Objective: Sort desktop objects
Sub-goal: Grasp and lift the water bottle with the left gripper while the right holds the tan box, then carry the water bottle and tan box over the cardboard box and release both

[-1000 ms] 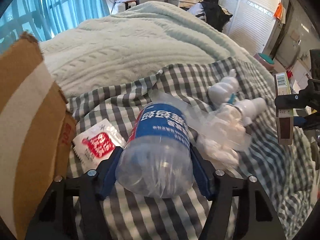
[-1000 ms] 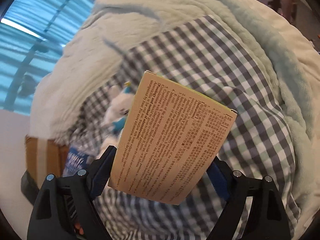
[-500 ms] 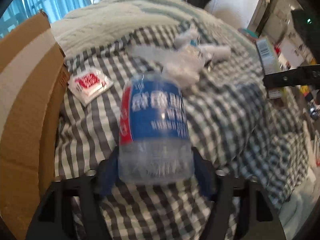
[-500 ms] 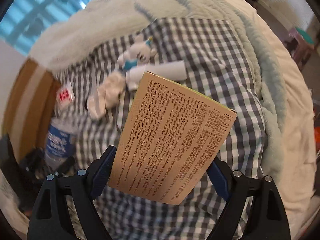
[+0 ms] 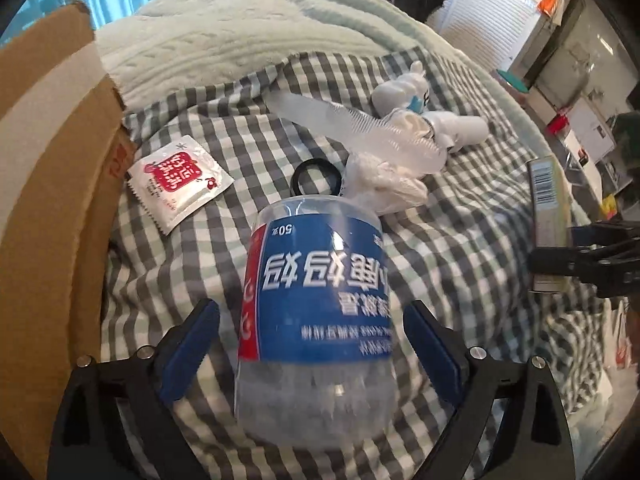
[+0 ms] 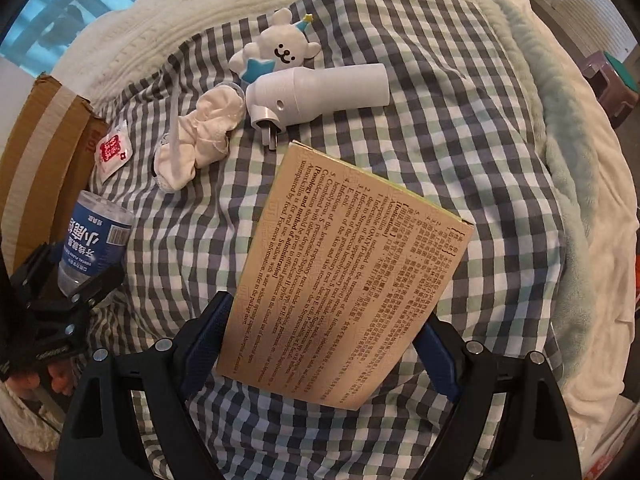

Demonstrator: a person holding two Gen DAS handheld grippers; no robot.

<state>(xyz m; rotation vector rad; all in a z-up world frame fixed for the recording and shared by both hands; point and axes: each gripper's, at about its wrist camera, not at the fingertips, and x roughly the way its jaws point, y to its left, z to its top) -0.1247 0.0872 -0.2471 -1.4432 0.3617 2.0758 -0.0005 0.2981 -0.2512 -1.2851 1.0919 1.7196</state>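
On checked cloth [image 6: 460,128] over bed: one red-and-white sachet [image 5: 180,182], one bagged white bundle [image 6: 200,136], one white bear figure [image 6: 280,50], one white plug-in device [image 6: 320,92], one black ring [image 5: 316,178]. Cardboard box [image 5: 44,184] just beside cloth.

Left tongs [image 5: 312,344]: jaws have just been opening, gaps show both sides of clear floss-pick jar [image 5: 316,308] between them.

Right tongs [image 6: 320,354]: wide, clamped on tan medicine carton [image 6: 344,288], held above cloth.
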